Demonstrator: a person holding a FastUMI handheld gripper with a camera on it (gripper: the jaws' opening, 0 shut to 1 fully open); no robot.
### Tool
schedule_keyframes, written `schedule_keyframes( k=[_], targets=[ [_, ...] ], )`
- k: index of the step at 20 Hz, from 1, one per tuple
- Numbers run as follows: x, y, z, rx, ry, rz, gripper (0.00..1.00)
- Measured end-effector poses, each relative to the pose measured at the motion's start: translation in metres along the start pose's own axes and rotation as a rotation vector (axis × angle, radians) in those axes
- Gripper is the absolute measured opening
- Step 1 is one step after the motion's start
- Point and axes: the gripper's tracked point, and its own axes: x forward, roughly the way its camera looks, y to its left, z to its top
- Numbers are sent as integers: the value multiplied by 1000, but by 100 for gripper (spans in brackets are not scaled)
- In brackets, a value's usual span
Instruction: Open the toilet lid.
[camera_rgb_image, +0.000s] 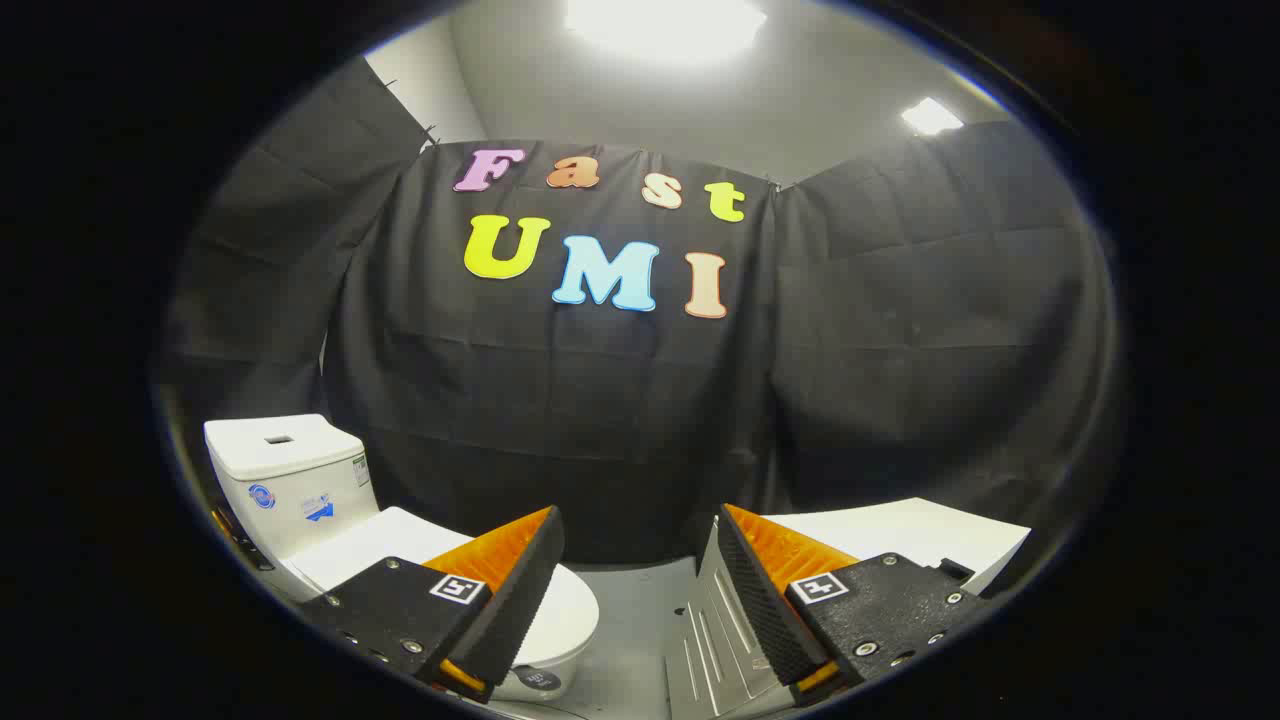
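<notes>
Currently the gripper (640, 590) hovers with its two fingers spread wide apart and nothing held between them, only grey floor (630, 610) showing in the gap. Off to the left, the white toilet (330, 520) stands against the black cloth wall, its tank (285, 480) upright behind and its lid (400, 545) lying shut over the bowl, partly hidden behind the left finger. Beyond the right finger sits a white slab (920, 530), with a ribbed metal plate (715, 620) just inside that finger.

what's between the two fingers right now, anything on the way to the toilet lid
Nothing is held: the gripper is open, with bare grey floor in the gap. The closed toilet lid lies behind the left finger, not between them, in the gripper view.
</notes>
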Motion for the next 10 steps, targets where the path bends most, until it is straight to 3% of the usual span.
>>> schedule_keyframes(
  k=[10],
  targets=[
    [1, -2, -2, 14, 3, 0, 95]
  ],
)
